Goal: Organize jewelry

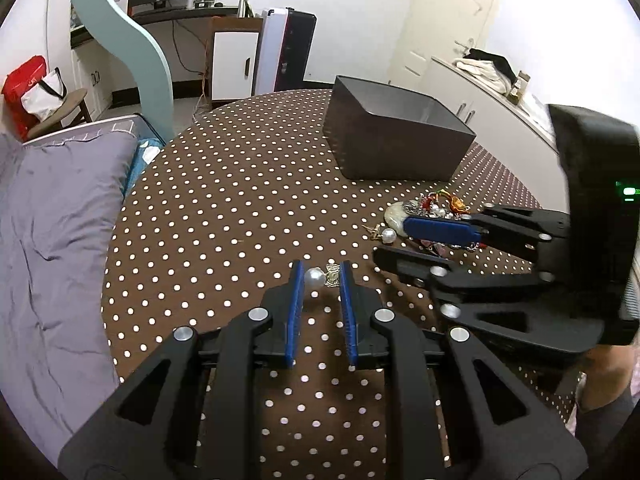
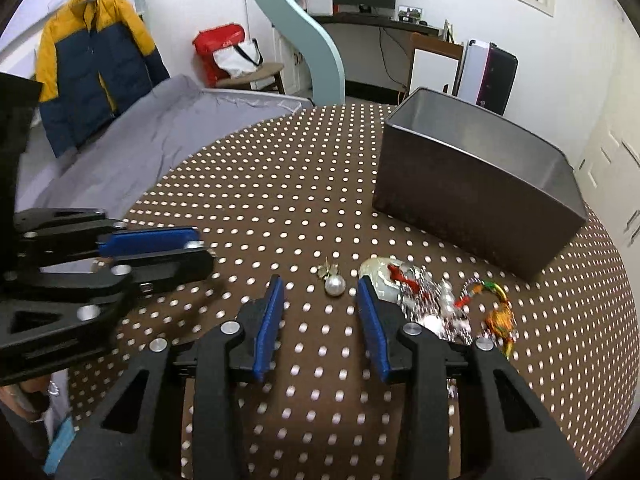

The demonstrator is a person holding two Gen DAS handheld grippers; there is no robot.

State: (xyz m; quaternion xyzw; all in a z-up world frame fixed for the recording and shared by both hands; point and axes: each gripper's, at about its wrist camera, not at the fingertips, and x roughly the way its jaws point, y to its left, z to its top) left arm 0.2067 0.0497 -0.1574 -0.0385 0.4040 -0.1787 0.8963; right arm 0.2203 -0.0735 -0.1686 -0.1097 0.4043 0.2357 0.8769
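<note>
A pearl earring with a gold clasp lies on the dotted tablecloth between the open fingers of my left gripper. A second pearl earring lies just ahead of my open right gripper; it also shows in the left wrist view. A heap of jewelry with a pale stone, silver chains and red-orange charms sits right of it, and shows in the left wrist view. The right gripper appears in the left view, the left gripper in the right view.
An open dark grey box stands at the back right of the round table, also in the left wrist view. A grey-sheeted bed borders the table's left edge.
</note>
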